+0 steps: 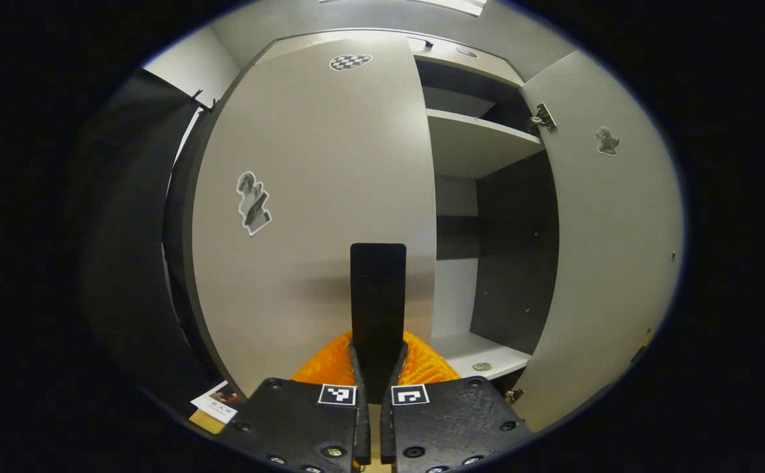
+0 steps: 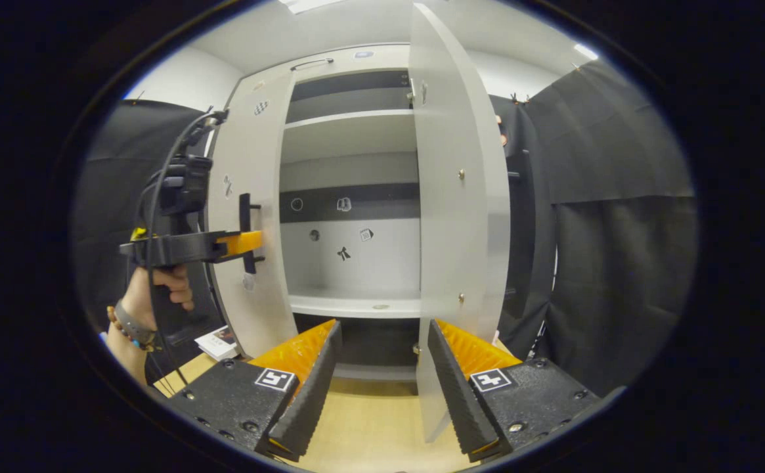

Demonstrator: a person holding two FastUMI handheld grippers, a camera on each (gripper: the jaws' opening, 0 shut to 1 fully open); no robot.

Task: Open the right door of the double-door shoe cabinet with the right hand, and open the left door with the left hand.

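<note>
Through the left gripper view I see my left gripper [image 1: 378,368] closed down on the flat black vertical handle [image 1: 377,295] of the pale grey left door [image 1: 310,197] of the shoe cabinet; both fingers press against the handle's sides, and the handle rises straight up between them, near the door's free edge. That door carries a checkered round sticker [image 1: 350,62] near its top edge and a grey figure sticker [image 1: 253,202] towards its hinge side. To its right the cabinet interior stands exposed, with a white shelf [image 1: 480,131] high up and a lower white shelf [image 1: 480,358] holding a small round coin-like object [image 1: 481,366]. The pale grey right door [image 1: 605,263] is swung out, its metal hinge [image 1: 542,118] visible at its upper corner.

In the right gripper view my right gripper [image 2: 382,374] is spread wide, grasping nothing, just in front of the opened right door, which I see edge-on. Farther off on the left, a hand [image 2: 159,289] holds the left gripper against the black handle on the left door, which looks only slightly ajar. A few small stickers [image 2: 345,204] dot the cabinet's back panel. A small booklet [image 2: 218,341] lies on the light wooden floor [image 2: 369,420] near the left door's lower corner.
</note>
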